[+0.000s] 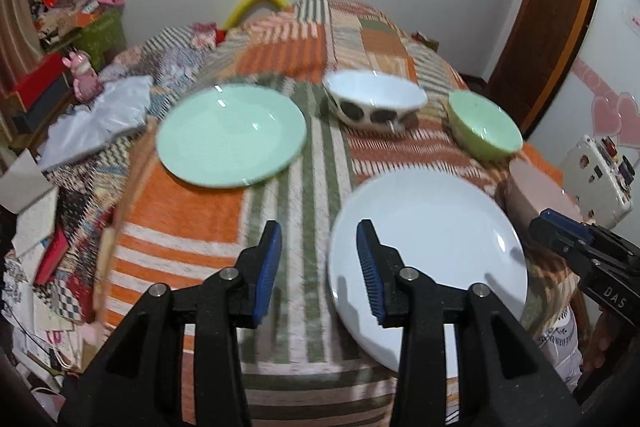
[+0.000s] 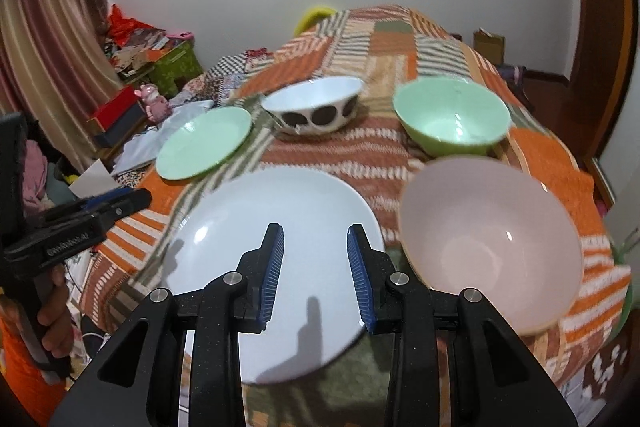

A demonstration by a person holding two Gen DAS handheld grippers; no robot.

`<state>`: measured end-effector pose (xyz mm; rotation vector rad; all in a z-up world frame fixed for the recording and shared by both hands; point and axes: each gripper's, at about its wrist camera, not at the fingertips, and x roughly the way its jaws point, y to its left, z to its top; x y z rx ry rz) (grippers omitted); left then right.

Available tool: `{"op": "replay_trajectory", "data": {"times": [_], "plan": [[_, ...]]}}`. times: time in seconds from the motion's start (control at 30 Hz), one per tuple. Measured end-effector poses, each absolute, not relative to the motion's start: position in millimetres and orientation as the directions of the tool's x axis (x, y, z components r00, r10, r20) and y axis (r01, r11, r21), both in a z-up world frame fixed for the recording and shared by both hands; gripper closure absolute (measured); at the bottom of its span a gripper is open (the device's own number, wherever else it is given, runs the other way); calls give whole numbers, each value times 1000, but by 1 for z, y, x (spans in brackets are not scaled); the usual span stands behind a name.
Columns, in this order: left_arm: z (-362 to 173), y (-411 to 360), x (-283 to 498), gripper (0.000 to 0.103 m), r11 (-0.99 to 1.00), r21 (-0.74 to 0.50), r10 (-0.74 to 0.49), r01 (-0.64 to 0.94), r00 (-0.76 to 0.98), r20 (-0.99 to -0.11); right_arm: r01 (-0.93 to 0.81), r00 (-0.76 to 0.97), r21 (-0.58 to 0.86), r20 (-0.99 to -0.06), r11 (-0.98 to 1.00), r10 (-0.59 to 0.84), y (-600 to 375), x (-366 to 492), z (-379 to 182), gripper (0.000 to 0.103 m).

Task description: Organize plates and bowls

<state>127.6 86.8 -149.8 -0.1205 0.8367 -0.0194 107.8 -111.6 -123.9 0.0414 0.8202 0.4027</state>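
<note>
the left gripper (image 1: 319, 267) hovers level above the striped blanket (image 1: 192, 223), jaws spread apart and holding nothing, its right finger (image 1: 370, 267) over the near-left rim of the white plate (image 1: 440, 227). the right gripper (image 2: 315, 273) hangs over the same white plate (image 2: 280, 219), jaws apart and empty, pointing forward. a pink bowl (image 2: 492, 243) sits just right of the plate. further back lie a green plate (image 1: 230, 135), a black-spotted white bowl (image 1: 374, 105) and a green bowl (image 1: 484, 125), each apart from the others.
</note>
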Motion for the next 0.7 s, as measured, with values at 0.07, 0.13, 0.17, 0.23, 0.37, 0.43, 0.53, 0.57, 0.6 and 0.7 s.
{"op": "replay_trajectory", "data": {"times": [0.07, 0.13, 0.17, 0.23, 0.37, 0.43, 0.53, 0.57, 0.6, 0.7], "plan": [[-140, 94, 128, 58, 994, -98, -41, -44, 688, -724, -353, 616, 179, -694, 918, 373, -105, 112, -118, 73], [-129, 104, 129, 52, 995, -82, -16, -60, 706, -708, -377, 614, 174, -688, 910, 386, -98, 119, -112, 73], [-124, 109, 130, 50, 995, -71, 2, -73, 712, -702, -386, 612, 175, -686, 906, 394, -94, 121, -110, 72], [-117, 118, 134, 46, 994, -46, 40, -100, 720, -693, -403, 605, 180, -683, 897, 409, -85, 130, -106, 65], [-109, 139, 145, 38, 990, -21, 89, -140, 730, -678, -442, 586, 177, -686, 879, 433, -66, 143, -105, 53], [-109, 148, 151, 38, 988, -10, 104, -152, 724, -682, -453, 572, 177, -694, 874, 437, -57, 150, -106, 50], [-114, 164, 163, 37, 985, -6, 118, -171, 706, -698, -473, 538, 187, -712, 861, 450, -40, 163, -112, 49], [-118, 170, 168, 37, 985, -5, 121, -175, 699, -705, -476, 531, 187, -718, 860, 450, -37, 166, -113, 49], [-122, 174, 172, 37, 983, 0, 127, -182, 690, -713, -480, 523, 182, -726, 858, 446, -31, 170, -116, 49], [-136, 185, 186, 37, 982, 13, 138, -190, 661, -738, -498, 496, 167, -751, 851, 437, -15, 182, -124, 49]]}}
